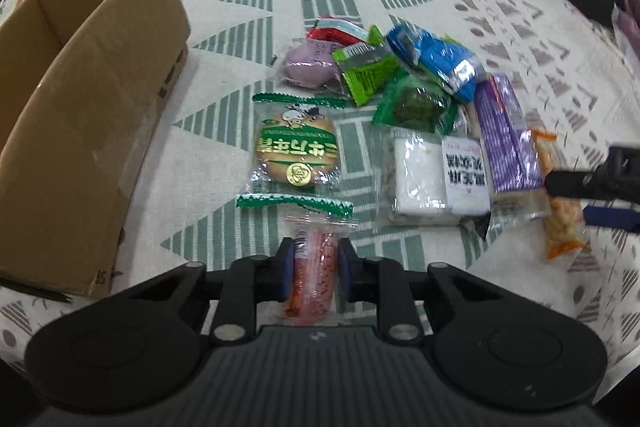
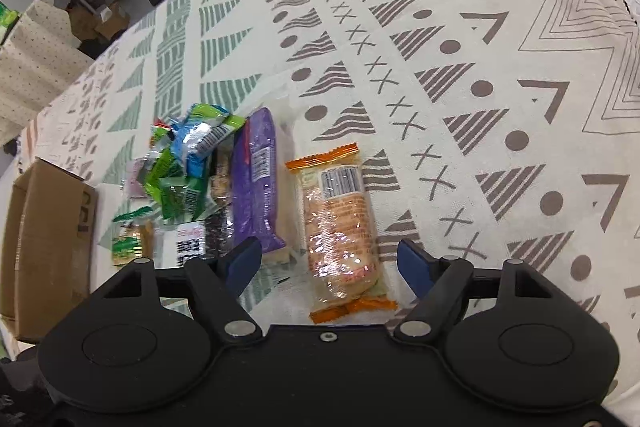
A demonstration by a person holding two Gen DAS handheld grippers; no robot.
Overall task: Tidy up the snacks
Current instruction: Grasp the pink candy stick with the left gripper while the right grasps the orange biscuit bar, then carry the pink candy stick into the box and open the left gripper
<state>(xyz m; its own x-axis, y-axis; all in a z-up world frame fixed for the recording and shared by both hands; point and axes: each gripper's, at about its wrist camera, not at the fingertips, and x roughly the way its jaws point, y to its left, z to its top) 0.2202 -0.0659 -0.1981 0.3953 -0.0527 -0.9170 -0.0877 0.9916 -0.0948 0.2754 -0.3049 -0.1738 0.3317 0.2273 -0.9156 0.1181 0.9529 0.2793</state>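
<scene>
Left gripper (image 1: 313,269) clamped on red sausage stick (image 1: 314,267); right gripper (image 2: 330,263) spread wide, orange-wrapped cake (image 2: 340,223) lying between fingers, untouched, cardboard box (image 1: 80,131) left

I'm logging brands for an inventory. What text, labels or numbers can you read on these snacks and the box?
Nothing can be quoted with confidence.
Round biscuit packet: gold Chinese characters on green, upside down, blurred.
White packet: black Chinese characters, upside down, blurred.
Orange-ended packet: barcode, digits too small.
Purple packet: barcode label, too small.
Red packet: white print, blurred.
Cardboard box: dark corner print, cut off.
</scene>
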